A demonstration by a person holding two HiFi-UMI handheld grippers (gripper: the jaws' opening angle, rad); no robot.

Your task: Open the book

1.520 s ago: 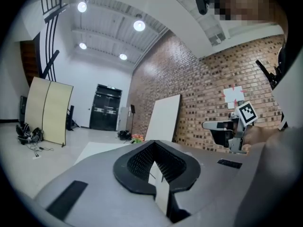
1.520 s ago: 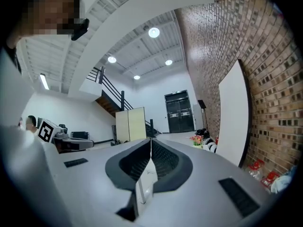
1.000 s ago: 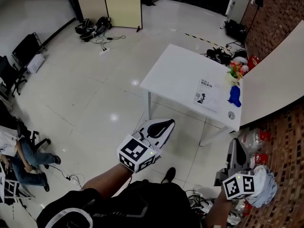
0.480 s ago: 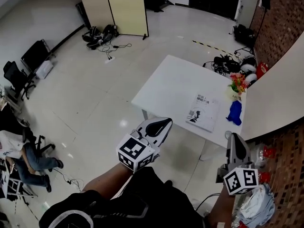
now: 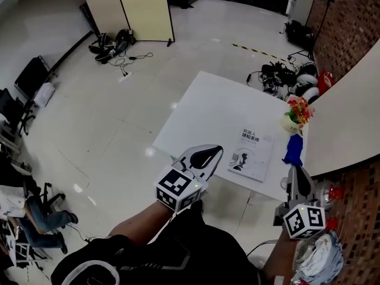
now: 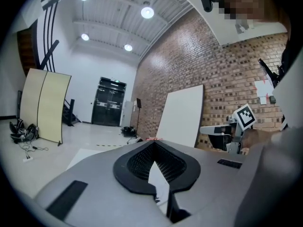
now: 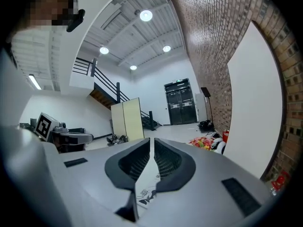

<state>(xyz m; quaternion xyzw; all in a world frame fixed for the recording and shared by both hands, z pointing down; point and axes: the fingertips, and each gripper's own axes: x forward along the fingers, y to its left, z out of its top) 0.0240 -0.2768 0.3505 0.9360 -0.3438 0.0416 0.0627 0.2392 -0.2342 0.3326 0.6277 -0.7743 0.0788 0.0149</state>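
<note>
Near table edge, L tongs & R tongs pressed together, empty, tips toward book.

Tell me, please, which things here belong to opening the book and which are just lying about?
For the job: book, white table, left hand-held gripper, right hand-held gripper.

Lying about: flowers, blue object, folding screen, bags on the floor.
</note>
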